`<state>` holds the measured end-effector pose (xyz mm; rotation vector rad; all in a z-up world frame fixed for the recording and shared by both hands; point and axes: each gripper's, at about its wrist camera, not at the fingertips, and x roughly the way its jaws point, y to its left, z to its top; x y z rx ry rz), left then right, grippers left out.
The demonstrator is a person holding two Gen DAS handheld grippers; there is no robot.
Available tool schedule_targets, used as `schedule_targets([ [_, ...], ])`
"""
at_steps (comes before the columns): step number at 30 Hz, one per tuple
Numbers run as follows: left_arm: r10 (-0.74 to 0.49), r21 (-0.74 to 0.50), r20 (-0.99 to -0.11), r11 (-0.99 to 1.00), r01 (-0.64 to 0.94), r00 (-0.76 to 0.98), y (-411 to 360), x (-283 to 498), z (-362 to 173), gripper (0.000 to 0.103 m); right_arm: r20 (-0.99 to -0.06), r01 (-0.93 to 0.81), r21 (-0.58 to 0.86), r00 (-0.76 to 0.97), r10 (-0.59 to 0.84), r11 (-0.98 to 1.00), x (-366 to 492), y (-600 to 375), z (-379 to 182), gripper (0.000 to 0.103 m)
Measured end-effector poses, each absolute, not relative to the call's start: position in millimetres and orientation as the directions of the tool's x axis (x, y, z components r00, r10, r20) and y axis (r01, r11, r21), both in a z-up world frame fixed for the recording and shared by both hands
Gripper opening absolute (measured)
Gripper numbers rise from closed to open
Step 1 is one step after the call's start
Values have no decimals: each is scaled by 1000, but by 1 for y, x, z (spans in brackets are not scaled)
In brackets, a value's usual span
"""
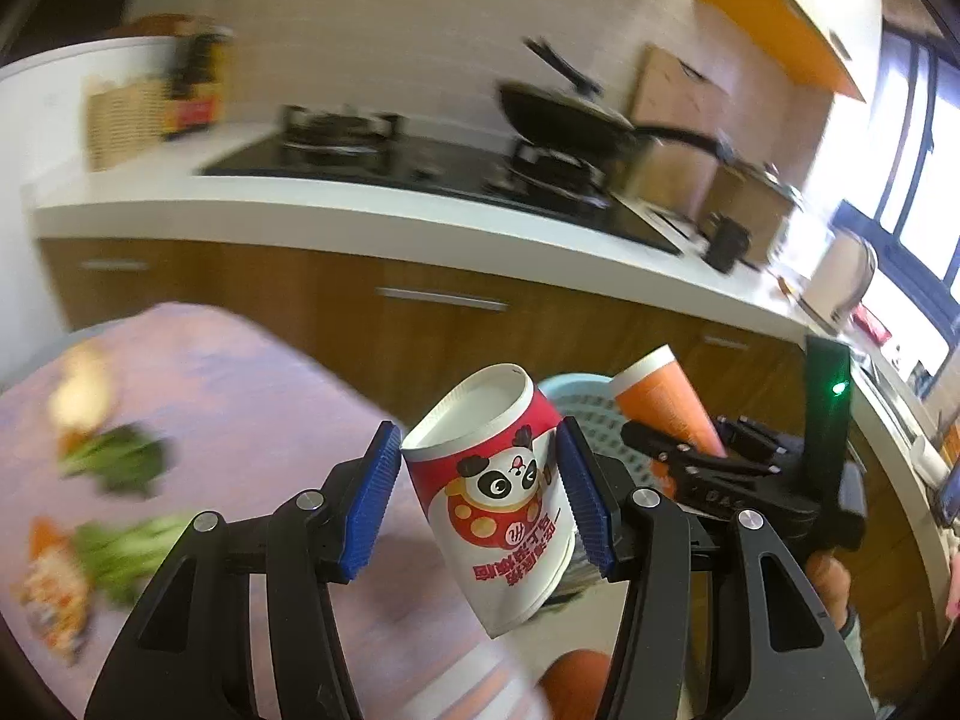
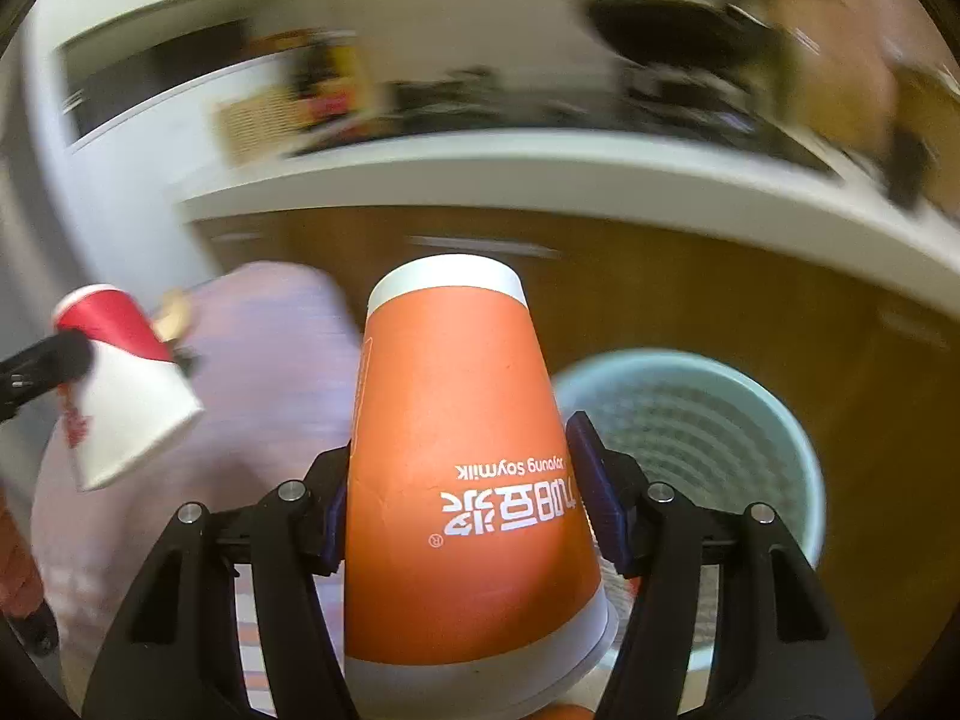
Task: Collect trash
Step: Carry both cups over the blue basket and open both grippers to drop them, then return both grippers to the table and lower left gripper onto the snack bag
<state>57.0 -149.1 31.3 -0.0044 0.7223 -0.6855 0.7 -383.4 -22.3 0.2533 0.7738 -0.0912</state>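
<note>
2 grippers grip cups: left gripper (image 1: 480, 498) the panda cup (image 1: 489, 498), right gripper (image 2: 462, 498) the orange cup (image 2: 462, 456).

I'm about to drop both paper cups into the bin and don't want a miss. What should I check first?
1. Left tool grips panda cup: ok, cup tilted.
2. Right tool grips orange soymilk cup: ok, upside down.
3. Light blue mesh bin open: ok.
4. Orange cup over bin: not ok, bin lies to its right.
5. Panda cup over bin: not ok, beside it.
6. Bin contents: cannot tell.
</note>
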Motion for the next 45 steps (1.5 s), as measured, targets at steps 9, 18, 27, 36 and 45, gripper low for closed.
schedule_targets([
  [9,-511,-100,-688,770,630,515,-297,84,-16,51,-775,352,323,631,32,878,3,-486,-99,61],
  [18,-463,-64,-739,771,634,490,-368,98,-52,52,-745,344,401,662,83,849,-19,-531,-107,71],
  [27,-430,-62,-772,785,616,469,-396,106,-77,59,-725,356,363,688,21,861,-41,-544,-91,71],
  [36,-448,-89,-761,789,608,470,-378,97,-61,68,-693,337,358,721,6,871,-52,-537,-68,71],
  [45,-494,-93,-668,798,596,557,-321,72,5,72,-650,263,327,760,14,908,-49,-495,-30,71],
])
